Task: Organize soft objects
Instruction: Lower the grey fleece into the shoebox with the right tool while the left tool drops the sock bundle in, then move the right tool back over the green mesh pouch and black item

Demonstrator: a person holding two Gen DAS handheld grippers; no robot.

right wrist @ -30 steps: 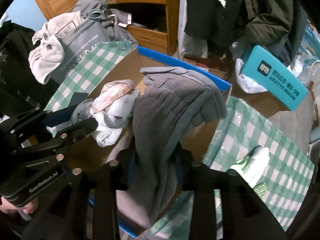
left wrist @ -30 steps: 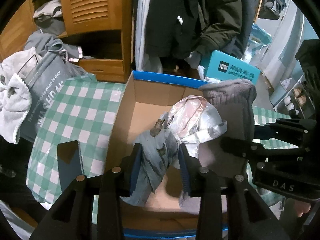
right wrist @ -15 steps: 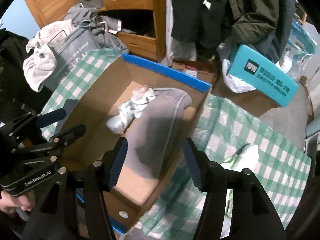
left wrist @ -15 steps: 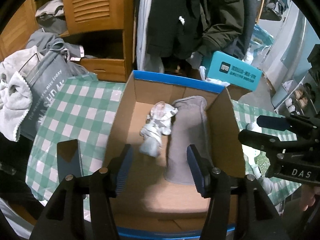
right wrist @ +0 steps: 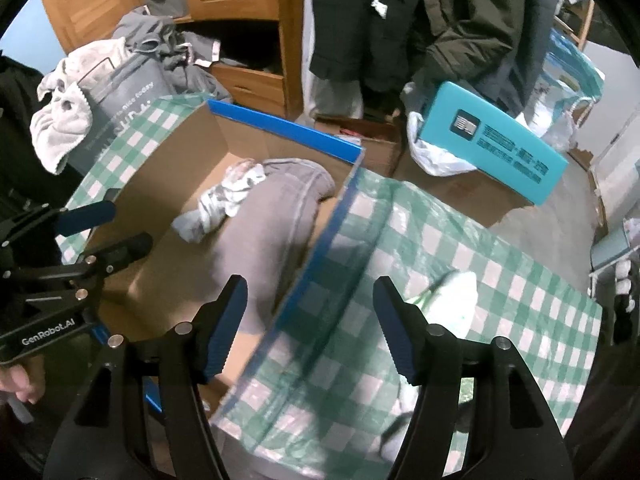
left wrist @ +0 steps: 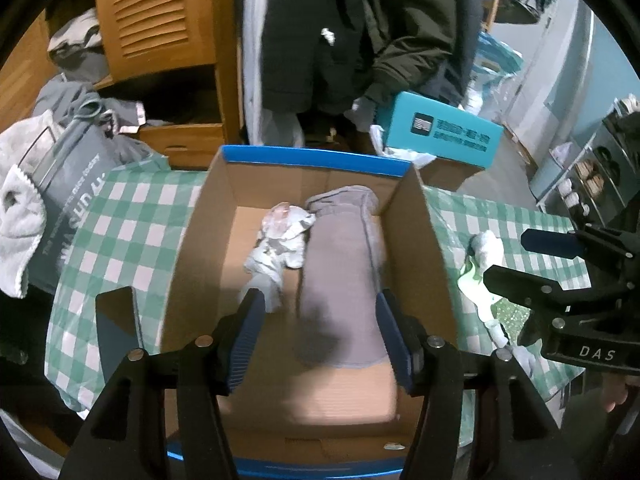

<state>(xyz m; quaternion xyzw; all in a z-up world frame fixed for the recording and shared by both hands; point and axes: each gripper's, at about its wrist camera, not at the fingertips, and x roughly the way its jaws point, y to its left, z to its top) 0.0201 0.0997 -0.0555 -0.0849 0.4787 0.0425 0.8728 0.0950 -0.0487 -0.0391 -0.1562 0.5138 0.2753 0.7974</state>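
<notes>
**Jaws parting over the box, both empty**

Cardboard box (left wrist: pixel 408 240) with a blue rim stands open on a desk covered in a green-and-white checked cloth (left wrist: pixel 120 232). Two soft things lie on its floor: a long grey fleece piece (left wrist: pixel 340 264) stretched along the right-hand wall, and a small crumpled pale garment (left wrist: pixel 280 248) just to its left, touching it near the far end.

The left gripper (left wrist: pixel 320 328) hangs above the near half of the box. Its jaws are opening and stand moderately wide; the near end of the grey fleece piece shows in the gap below them, but the blue pads press on nothing and nothing is held.

The right gripper (right wrist: pixel 310 320) is over the box's right wall, with the blue rim running diagonally through the gap between its fingers. Its jaws are also opening, moderately wide, and they grip nothing. In this view the grey fleece piece (right wrist: pixel 276 216) and the pale garment (right wrist: pixel 224 200) lie inside the box, well below the pads. On the cloth outside the box, to the right, lies a white and light-green soft item (right wrist: pixel 452 300), untouched.

Beyond the desk a teal box (right wrist: pixel 500 148) rests on other cartons, dark coats (right wrist: pixel 440 12) hang behind, and a grey bag (left wrist: pixel 68 184) with a white towel (left wrist: pixel 20 224) sits at the left edge.
</notes>
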